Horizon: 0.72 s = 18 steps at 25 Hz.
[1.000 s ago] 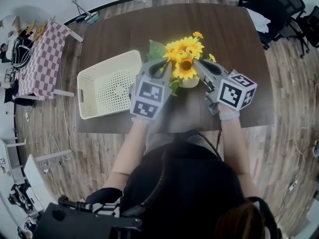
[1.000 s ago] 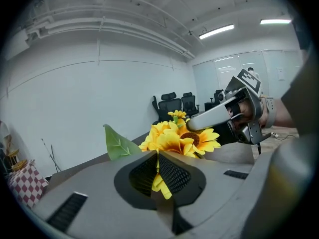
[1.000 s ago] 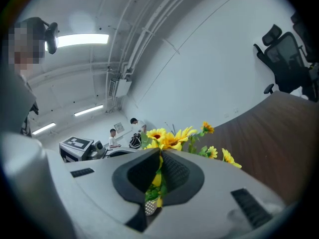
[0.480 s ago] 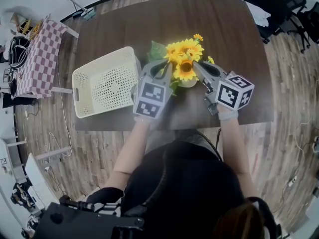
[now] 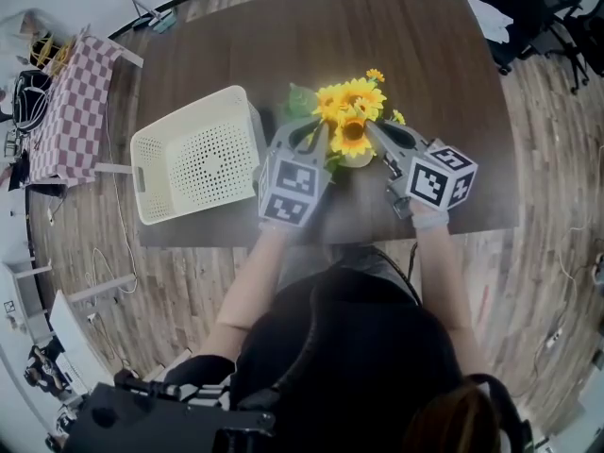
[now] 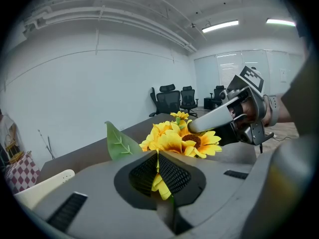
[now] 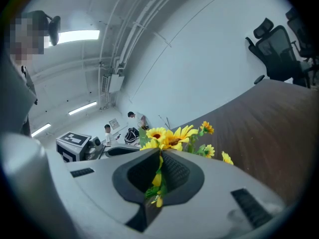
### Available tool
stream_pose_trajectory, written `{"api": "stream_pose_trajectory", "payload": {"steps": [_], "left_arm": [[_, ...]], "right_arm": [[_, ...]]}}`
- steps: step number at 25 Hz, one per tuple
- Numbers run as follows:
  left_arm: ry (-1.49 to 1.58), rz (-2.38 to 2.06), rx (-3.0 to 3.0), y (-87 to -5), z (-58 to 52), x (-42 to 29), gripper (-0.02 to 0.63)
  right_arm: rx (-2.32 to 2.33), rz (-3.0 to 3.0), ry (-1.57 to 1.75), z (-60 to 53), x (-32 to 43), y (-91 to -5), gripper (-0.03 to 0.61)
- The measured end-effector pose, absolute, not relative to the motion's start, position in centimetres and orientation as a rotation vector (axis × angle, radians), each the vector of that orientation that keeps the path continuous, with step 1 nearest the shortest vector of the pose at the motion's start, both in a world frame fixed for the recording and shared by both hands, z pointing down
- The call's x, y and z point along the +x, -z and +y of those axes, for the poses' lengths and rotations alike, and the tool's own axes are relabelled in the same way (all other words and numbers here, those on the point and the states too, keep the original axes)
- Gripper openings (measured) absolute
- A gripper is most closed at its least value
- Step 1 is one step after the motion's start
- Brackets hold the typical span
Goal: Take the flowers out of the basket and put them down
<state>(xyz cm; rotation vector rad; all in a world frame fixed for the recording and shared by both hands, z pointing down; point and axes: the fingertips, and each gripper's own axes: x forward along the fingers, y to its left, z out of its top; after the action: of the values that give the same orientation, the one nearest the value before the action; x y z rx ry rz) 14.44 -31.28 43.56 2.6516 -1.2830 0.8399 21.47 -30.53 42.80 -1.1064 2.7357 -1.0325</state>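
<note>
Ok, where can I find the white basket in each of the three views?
Head view: the white basket is left of centre.
Left gripper view: only a part of its rim shows, at the lower left edge.
Right gripper view: it is not in this picture.
Shared landmark: the yellow flowers, which show in all three views.

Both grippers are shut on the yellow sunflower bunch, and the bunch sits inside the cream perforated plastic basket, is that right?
Not inside. The left gripper and right gripper are shut on the yellow sunflower bunch, but the bunch is outside the cream perforated plastic basket, to its right over the dark brown table. The head view shows this.
</note>
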Motion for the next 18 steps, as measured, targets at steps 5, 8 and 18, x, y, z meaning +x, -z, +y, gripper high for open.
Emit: {"api": "stream_pose_trajectory", "payload": {"steps": [5, 8, 18], "left_arm": [[-0.859, -1.280, 2.630, -44.6, -31.6, 14.9, 0.006], [-0.886, -1.281, 2.619, -45.2, -31.5, 15.1, 0.006], [-0.900, -1.315, 2.586, -46.2, -32.2, 14.1, 0.006]], "right_arm": [[-1.099, 2.745, 1.054, -30.7, 21.9, -43.9, 0.008], [-1.093, 2.752, 1.065, -30.8, 22.0, -44.3, 0.008], [-1.045, 2.772, 1.098, -31.2, 21.0, -45.8, 0.008]]}}
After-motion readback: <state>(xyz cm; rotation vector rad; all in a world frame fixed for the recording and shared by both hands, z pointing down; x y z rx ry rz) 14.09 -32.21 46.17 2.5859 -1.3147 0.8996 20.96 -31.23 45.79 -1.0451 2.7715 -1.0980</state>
